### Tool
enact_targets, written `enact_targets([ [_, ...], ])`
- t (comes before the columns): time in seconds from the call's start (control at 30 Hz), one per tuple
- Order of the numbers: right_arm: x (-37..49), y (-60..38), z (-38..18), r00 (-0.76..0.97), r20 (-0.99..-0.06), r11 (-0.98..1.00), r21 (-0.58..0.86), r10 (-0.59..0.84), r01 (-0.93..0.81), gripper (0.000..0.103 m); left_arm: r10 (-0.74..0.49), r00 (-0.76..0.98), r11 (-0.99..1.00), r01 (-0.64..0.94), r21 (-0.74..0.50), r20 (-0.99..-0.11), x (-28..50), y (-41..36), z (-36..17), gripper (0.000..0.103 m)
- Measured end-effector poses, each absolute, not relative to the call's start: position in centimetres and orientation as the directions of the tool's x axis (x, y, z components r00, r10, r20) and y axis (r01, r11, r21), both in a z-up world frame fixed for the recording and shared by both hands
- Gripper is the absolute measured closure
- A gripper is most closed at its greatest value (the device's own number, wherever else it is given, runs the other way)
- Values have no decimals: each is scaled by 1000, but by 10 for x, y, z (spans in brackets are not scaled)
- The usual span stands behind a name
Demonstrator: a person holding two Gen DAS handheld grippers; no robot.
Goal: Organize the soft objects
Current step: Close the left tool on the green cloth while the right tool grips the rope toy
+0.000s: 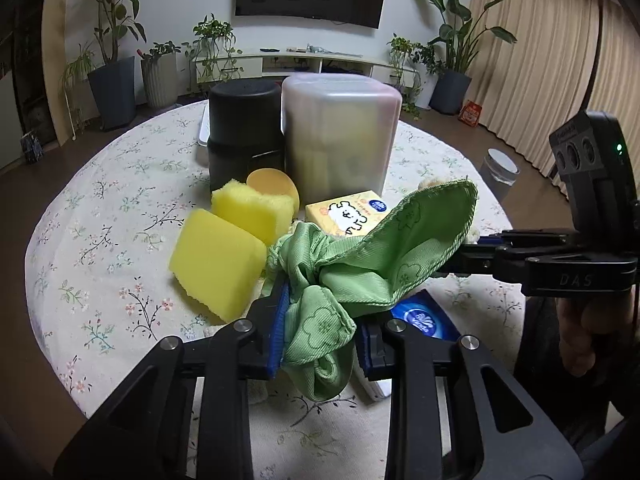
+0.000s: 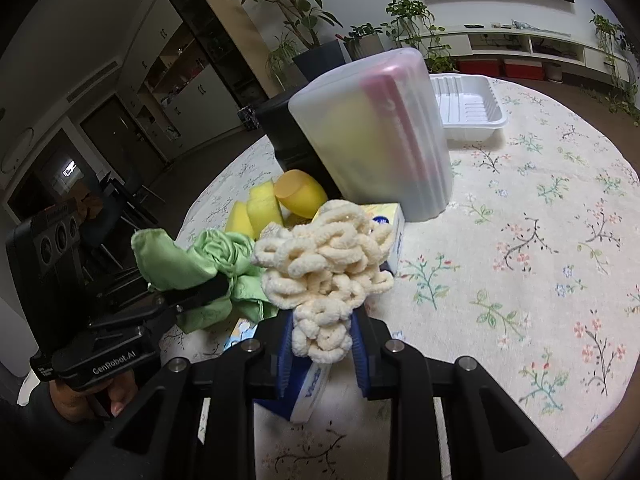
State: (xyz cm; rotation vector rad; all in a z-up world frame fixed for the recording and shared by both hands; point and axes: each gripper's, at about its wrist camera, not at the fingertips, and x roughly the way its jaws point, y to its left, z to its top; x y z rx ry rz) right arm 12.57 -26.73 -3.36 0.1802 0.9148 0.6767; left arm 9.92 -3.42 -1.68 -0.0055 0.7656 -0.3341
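Note:
My left gripper [image 1: 320, 332] is shut on a green cloth [image 1: 372, 256], which bunches between the blue pads and fans out to the right just above the table. My right gripper [image 2: 322, 346] is shut on a cream looped chenille cloth [image 2: 324, 264], held up over the tissue packs. In the right wrist view the green cloth [image 2: 192, 264] and the left gripper's dark finger sit at the left. Two yellow sponges [image 1: 218, 264] lie left of the green cloth, with a yellow egg-shaped cup [image 1: 272, 184] behind them.
A frosted plastic container [image 1: 340, 136] and a black cylinder [image 1: 244, 128] stand at mid-table. A yellow tissue pack [image 1: 348, 212] and a blue tissue pack [image 1: 424, 316] lie under the cloths. A white tray [image 2: 468, 108] sits far back. The floral tablecloth [image 2: 540, 260] spreads to the right.

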Motion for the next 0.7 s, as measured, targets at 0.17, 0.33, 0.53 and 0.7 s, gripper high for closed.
enact_targets([
  [0.17,118,-277,-30,434,-673,793,423,599,-438,76,-340,676,938,291,-186,-654,92,-24,-7,78],
  [0.33,117,-280,-27,442,-670,796,425,597,-431,76,-379,698,925,280,-255,-608,88,-11,7,78],
  [0.53,112,-276,-25,440,-674,796,414,594,-441,76,-427,684,899,248,-362,-591,91,12,6,78],
  [0.7,120,-280,-31,427,-718,826,391,550,-406,76,-336,717,934,167,-317,-611,95,39,10,78],
])
